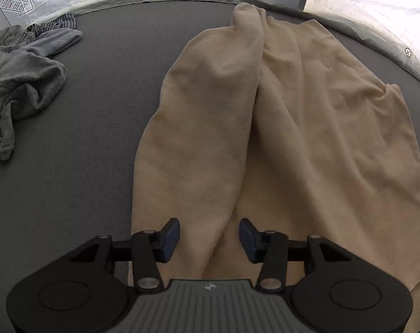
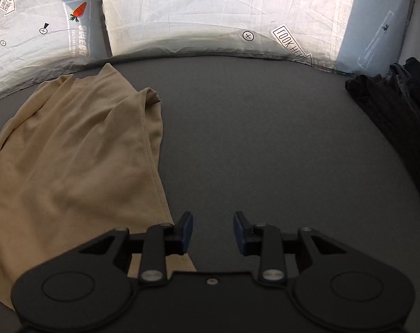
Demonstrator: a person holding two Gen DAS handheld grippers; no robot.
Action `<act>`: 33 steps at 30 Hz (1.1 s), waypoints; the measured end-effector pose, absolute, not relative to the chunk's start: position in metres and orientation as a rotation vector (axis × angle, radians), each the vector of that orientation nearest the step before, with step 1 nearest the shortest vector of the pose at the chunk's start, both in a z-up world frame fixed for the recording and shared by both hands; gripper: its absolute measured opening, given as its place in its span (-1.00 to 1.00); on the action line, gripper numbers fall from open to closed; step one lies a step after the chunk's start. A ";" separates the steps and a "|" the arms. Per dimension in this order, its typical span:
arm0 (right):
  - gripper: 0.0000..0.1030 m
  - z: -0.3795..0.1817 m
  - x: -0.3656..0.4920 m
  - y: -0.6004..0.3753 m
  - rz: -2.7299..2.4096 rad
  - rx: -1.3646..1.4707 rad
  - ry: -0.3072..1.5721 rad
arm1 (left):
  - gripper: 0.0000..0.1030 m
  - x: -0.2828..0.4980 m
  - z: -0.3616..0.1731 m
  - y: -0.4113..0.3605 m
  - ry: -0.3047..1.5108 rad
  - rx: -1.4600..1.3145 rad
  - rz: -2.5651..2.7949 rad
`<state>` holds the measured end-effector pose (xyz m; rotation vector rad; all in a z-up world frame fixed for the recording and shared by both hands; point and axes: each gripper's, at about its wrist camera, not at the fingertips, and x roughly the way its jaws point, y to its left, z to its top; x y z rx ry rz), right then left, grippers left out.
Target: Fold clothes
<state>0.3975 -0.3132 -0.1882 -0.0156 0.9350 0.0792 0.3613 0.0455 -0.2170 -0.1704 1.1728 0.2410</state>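
Note:
A beige garment point(image 1: 307, 138) lies spread on the dark grey table point(image 1: 99, 138), with a long raised fold running down its middle. My left gripper point(image 1: 209, 238) is open and empty, hovering over the garment's near end, its jaws either side of the fold. In the right wrist view the same beige garment point(image 2: 79, 155) lies at the left. My right gripper point(image 2: 213, 233) is open and empty, over bare table point(image 2: 251, 138) just right of the garment's hemmed edge.
A crumpled grey garment point(image 1: 21, 83) and a checked cloth point(image 1: 57, 23) lie at the far left. A pile of dark clothes point(image 2: 398, 102) sits at the far right. A pale printed sheet point(image 2: 210, 14) borders the table's far edge.

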 end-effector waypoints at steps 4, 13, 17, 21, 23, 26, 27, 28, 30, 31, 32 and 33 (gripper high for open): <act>-0.34 -0.192 0.370 -0.325 0.156 0.080 0.980 | 0.10 0.344 -0.211 0.026 1.178 -0.125 0.236; -0.32 -0.216 0.332 -0.339 0.207 0.239 1.098 | 0.18 0.322 -0.215 0.011 1.211 -0.154 0.196; -0.30 -0.221 0.325 -0.330 0.265 0.256 1.099 | 0.24 0.317 -0.220 0.008 1.229 -0.176 0.178; -0.30 -0.222 0.322 -0.314 0.275 0.169 1.097 | 0.28 0.315 -0.221 0.010 1.233 -0.202 0.167; -0.44 -0.221 0.320 -0.305 0.279 0.084 1.096 | 0.29 0.313 -0.223 0.010 1.230 -0.216 0.168; -0.93 -0.220 0.318 -0.302 0.297 0.021 1.082 | 0.34 0.310 -0.224 0.007 1.232 -0.227 0.171; -0.95 -0.219 0.318 -0.302 0.303 0.016 1.075 | 0.35 0.310 -0.224 0.007 1.234 -0.237 0.174; -0.97 -0.219 0.317 -0.303 0.309 0.010 1.069 | 0.35 0.310 -0.224 0.009 1.233 -0.253 0.179; -0.98 -0.212 0.317 -0.311 0.268 -0.009 1.026 | 0.36 0.309 -0.224 0.012 1.228 -0.287 0.190; -0.98 -0.206 0.319 -0.317 0.223 -0.048 0.985 | 0.36 0.308 -0.224 0.013 1.223 -0.307 0.197; -0.99 -0.198 0.322 -0.321 0.188 -0.097 0.943 | 0.36 0.307 -0.224 0.014 1.217 -0.327 0.203; -0.99 -0.189 0.325 -0.325 0.159 -0.160 0.886 | 0.36 0.307 -0.225 0.016 1.210 -0.349 0.211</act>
